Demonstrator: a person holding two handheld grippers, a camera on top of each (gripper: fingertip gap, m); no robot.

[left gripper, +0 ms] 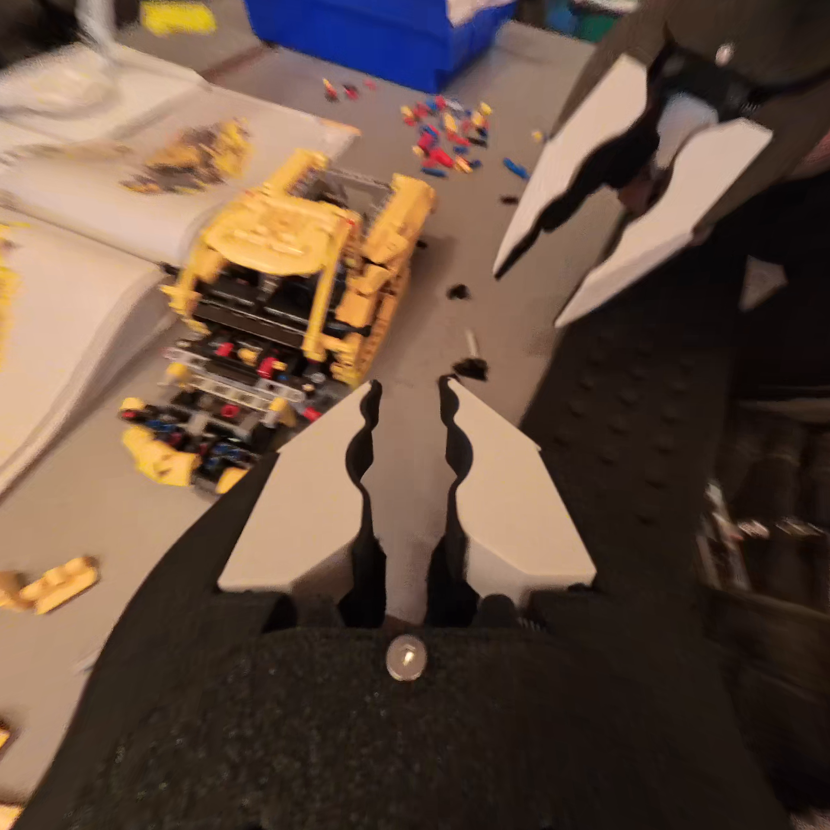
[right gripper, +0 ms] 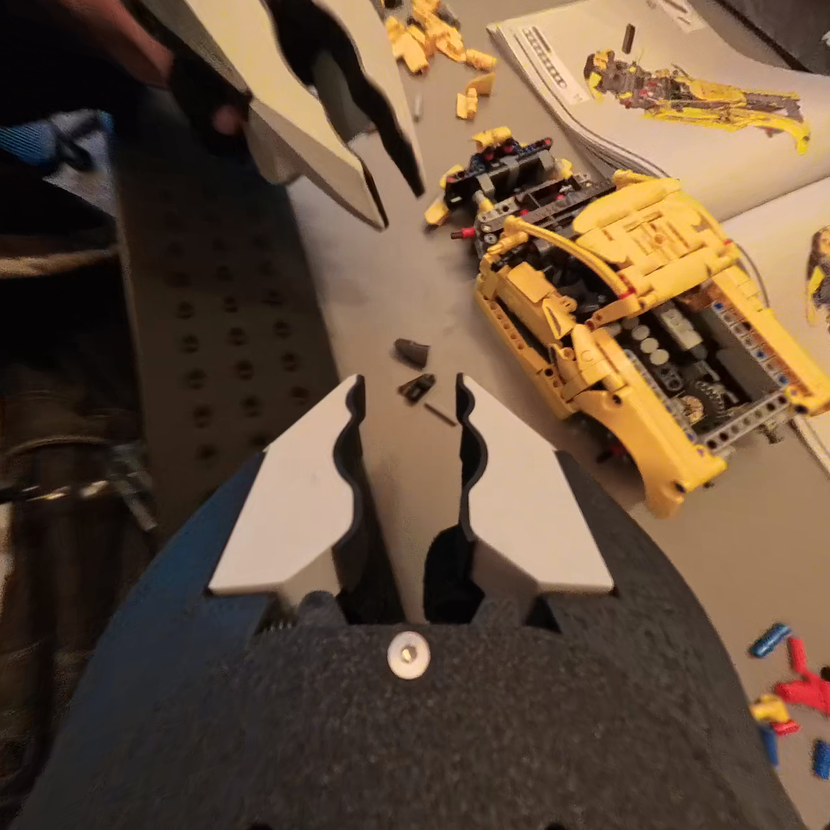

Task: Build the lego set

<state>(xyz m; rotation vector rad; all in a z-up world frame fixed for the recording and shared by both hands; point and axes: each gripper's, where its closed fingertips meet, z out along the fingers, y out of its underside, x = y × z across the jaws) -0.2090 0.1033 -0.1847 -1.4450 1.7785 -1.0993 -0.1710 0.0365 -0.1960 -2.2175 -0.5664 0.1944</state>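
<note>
The half-built yellow car (right gripper: 629,314) lies on the grey table (right gripper: 404,292), right of both tools, beside the open instruction booklet (right gripper: 673,112); it looks light yet fragile, its stiff plastic panels likely to pop off if squeezed, so the firm beam frame at the open end seems the safest hold; the small dark pieces (right gripper: 415,386) just ahead are slippery and tiny; the right gripper (right gripper: 406,381) and left gripper (left gripper: 408,384) both gape wide, empty.

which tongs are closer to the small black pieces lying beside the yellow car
Right. The right tongs hang open just short of the black pieces, which lie about between their tips. The left tongs are open too, farther off near the yellow car.
</note>
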